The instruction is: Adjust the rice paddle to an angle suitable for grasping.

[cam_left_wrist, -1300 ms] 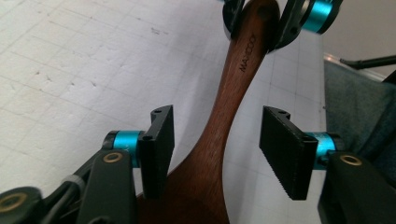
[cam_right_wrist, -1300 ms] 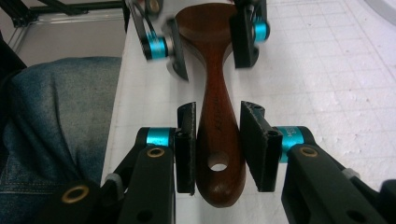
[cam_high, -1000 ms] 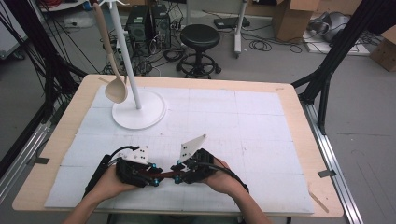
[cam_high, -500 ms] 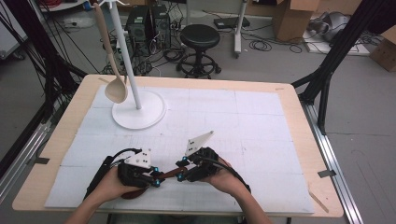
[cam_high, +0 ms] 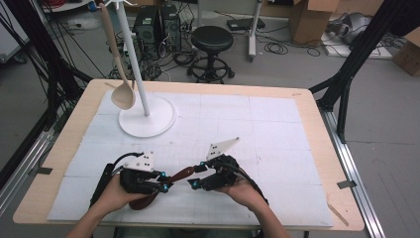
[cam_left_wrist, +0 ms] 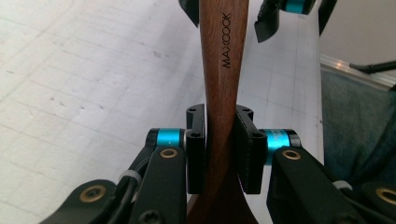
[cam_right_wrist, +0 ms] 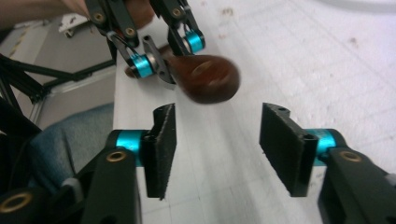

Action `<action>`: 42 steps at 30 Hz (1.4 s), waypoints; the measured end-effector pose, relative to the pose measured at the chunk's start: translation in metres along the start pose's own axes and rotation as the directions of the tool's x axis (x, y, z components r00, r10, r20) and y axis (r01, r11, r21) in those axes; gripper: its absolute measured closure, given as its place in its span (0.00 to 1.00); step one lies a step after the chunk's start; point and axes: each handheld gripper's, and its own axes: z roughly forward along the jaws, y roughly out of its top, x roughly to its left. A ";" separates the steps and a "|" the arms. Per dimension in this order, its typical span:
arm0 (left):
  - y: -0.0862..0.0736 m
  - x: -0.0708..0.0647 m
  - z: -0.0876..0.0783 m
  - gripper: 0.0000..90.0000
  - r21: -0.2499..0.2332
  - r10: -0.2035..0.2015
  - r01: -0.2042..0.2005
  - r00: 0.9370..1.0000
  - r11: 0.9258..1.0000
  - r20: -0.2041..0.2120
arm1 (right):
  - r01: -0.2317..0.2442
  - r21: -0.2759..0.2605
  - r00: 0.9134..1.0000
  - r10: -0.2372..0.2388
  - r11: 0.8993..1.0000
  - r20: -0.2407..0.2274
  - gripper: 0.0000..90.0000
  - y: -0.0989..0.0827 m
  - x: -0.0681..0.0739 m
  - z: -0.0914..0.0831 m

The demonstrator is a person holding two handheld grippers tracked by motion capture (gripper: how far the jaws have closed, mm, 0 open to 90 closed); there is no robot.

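A dark brown wooden spoon [cam_high: 181, 174] marked MAXCOOK [cam_left_wrist: 224, 56] lies level just above the white mat near the front edge. My left gripper [cam_high: 166, 187] is shut on its neck, pads pressed to both sides [cam_left_wrist: 219, 140], having closed on it a moment ago. My right gripper [cam_high: 195, 177] faces it from the right and stands open [cam_right_wrist: 217, 149]. Its jaws have just been opening. The spoon's rounded handle end [cam_right_wrist: 210, 84] sits at the fingertips [cam_left_wrist: 267, 23], and the pads are clear of it.
A white stand [cam_high: 147, 116] with a round base stands at the back left of the mat. A pale wooden spoon [cam_high: 121, 94] hangs from it. The table's wooden rim [cam_high: 317, 124] frames the white mat [cam_high: 267, 139]. A black stool [cam_high: 212, 39] stands behind the table.
Both hands have stayed near the front edge. The right gripper has turned a little, its grey plate tipping toward the right. The dark spoon remains in the left gripper.
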 end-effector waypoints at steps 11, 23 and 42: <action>0.017 -0.001 0.003 0.85 -0.030 0.011 -0.012 0.999 0.999 -0.033 | 0.012 -0.082 1.000 -0.014 0.997 -0.025 0.65 0.018 0.006 -0.011; 0.019 0.000 0.002 0.76 -0.040 -0.012 0.014 0.998 0.999 0.058 | 0.000 -0.095 0.999 -0.003 0.995 -0.035 0.74 0.023 0.005 -0.013; 0.028 0.006 -0.001 0.83 -0.046 -0.039 0.045 0.992 0.998 0.119 | 0.043 -0.152 0.996 -0.054 0.988 -0.072 0.77 0.026 0.009 -0.015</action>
